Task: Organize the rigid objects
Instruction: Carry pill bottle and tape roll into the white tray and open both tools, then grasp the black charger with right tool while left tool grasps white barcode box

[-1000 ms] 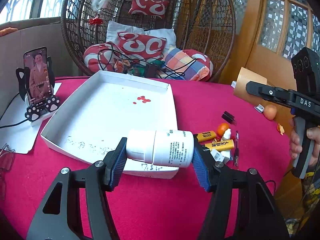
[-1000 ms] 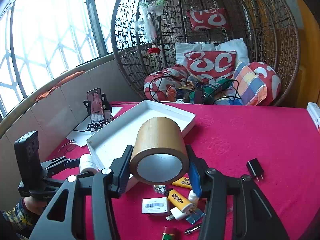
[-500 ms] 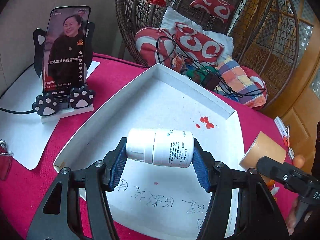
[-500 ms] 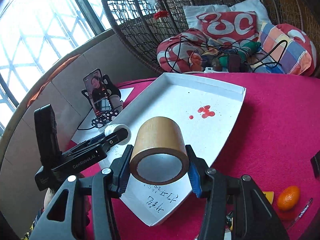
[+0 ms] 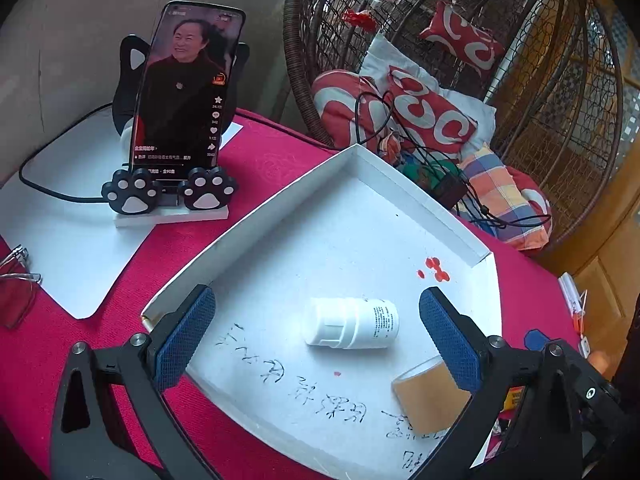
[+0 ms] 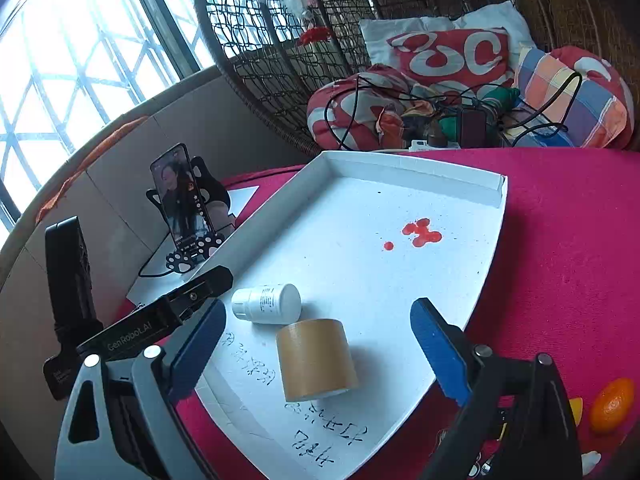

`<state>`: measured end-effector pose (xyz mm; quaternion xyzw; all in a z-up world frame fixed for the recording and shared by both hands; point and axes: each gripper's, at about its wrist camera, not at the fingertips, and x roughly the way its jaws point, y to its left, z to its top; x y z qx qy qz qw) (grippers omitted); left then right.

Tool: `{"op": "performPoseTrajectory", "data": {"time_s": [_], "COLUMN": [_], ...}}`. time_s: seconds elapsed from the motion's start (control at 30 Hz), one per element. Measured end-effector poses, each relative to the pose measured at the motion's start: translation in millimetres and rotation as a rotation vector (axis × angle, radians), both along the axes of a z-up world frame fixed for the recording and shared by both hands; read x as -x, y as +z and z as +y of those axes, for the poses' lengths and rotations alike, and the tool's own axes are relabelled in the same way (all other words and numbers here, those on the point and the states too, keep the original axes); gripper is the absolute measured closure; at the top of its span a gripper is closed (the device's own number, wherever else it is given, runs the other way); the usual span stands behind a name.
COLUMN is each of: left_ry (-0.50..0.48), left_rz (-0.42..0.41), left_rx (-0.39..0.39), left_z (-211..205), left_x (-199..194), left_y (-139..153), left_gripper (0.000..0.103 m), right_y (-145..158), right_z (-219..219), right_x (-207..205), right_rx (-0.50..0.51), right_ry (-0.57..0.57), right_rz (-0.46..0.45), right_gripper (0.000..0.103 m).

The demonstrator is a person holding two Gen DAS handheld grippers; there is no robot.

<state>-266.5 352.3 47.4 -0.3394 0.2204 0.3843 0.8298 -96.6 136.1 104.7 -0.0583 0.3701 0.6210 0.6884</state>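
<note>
A white pill bottle (image 5: 352, 323) lies on its side in the white tray (image 5: 360, 216); it also shows in the right wrist view (image 6: 267, 304). A brown tape roll (image 6: 316, 359) lies just beside it in the tray (image 6: 440, 196), and shows partly behind my left finger in the left wrist view (image 5: 430, 398). My left gripper (image 5: 318, 338) is open, empty, its blue pads either side of the bottle. My right gripper (image 6: 318, 354) is open and empty around the roll.
A phone on a paw-shaped stand (image 5: 182, 120) stands left of the tray on white paper. Glasses (image 5: 16, 276) lie at the far left. An orange (image 6: 612, 404) and small items lie on the red cloth at the right. A wicker chair (image 6: 400, 40) stands behind.
Both grippers moved over the tray and opened. The bottle left the left gripper and the tape roll left the right gripper; both now lie in the tray.
</note>
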Motion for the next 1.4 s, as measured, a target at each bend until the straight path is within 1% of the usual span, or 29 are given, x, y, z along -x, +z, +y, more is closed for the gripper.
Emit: {"op": "performPoseTrajectory", "data": {"time_s": [0.13,0.2,0.33,0.43,0.53,0.63,0.67,0.73,0.8,0.9,0.97,1.03,1.1,1.13,1.17,1.23,1.3,1.33,1.37,1.4], "left_ry": [0.015,0.004,-0.024,-0.056,-0.114,-0.202,-0.25,-0.368,-0.484,-0.636,-0.705,-0.753,-0.773,-0.771,-0.769,-0.769,-0.776,-0.779,-0.782,-0.786], "left_rz": [-0.058,-0.067,-0.066,-0.092,-0.126,-0.144,-0.138,-0.107,-0.052,0.044,0.089,0.112,0.152,0.181,0.204,0.23,0.237,0.239,0.241,0.245], "left_rx": [-0.017,-0.031,-0.087,-0.129,-0.188,-0.285,-0.302,-0.305,-0.298,-0.271,-0.234,-0.203,-0.219,-0.235,-0.242,-0.228,-0.213,-0.205,-0.202,-0.203], "left_z": [-22.0,-33.4,-52.6,-66.0,-85.7,-113.4,-122.7,-140.5,-159.3,-184.8,-199.8,-210.7,-219.9,-222.6,-223.7,-222.3,-220.7,-220.4,-220.3,-220.5], "left_x": [13.0,14.5,13.9,11.9,6.9,-4.2,-10.6,-26.9,-46.4,-73.4,-85.4,-93.3,-100.0,-103.6,-105.5,-108.7,-110.6,-112.0,-113.2,-115.1], "left_y": [3.8,6.3,19.0,33.1,47.2,56.9,58.6,57.7,51.6,33.7,20.5,9.9,2.7,0.1,-3.1,-9.1,-13.9,-15.9,-17.3,-18.4], "left_gripper": [0.0,0.0,0.0,0.0,0.0,0.0,0.0,0.0,0.0,0.0,0.0,0.0,0.001,0.003,0.009,0.01,0.01,0.011,0.015,0.018], "right_y": [16.2,24.7,44.0,62.3,81.7,95.8,97.7,99.4,95.3,82.5,72.1,59.7,44.8,37.6,28.5,12.2,-6.4,-17.8,-28.6,-38.2], "right_z": [-24.5,-36.7,-66.7,-88.6,-116.1,-146.0,-156.4,-172.0,-183.6,-199.4,-206.9,-210.7,-212.6,-209.7,-208.0,-199.8,-183.2,-172.1,-165.0,-159.2], "right_x": [2.4,1.8,-3.8,-8.8,-16.8,-26.6,-30.7,-40.2,-50.7,-68.1,-79.4,-91.1,-107.2,-116.5,-127.5,-147.0,-163.9,-172.4,-179.0,-183.5], "right_rx": [-0.075,-0.111,-0.206,-0.276,-0.361,-0.451,-0.479,-0.5,-0.486,-0.435,-0.387,-0.321,-0.238,-0.189,-0.134,-0.04,0.076,0.139,0.169,0.189], "right_ry": [-0.033,-0.053,-0.098,-0.145,-0.194,-0.251,-0.268,-0.305,-0.346,-0.374,-0.381,-0.401,-0.425,-0.437,-0.45,-0.47,-0.442,-0.411,-0.381,-0.365], "right_rz": [-0.034,-0.048,-0.069,-0.108,-0.134,-0.163,-0.168,-0.183,-0.195,-0.182,-0.185,-0.203,-0.217,-0.222,-0.226,-0.233,-0.242,-0.234,-0.217,-0.198], "right_gripper": [0.0,0.0,0.0,0.0,0.0,0.0,0.0,0.0,0.0,0.0,0.0,0.0,0.0,0.0,0.0,0.0,0.0,0.0,0.002,0.009]}}
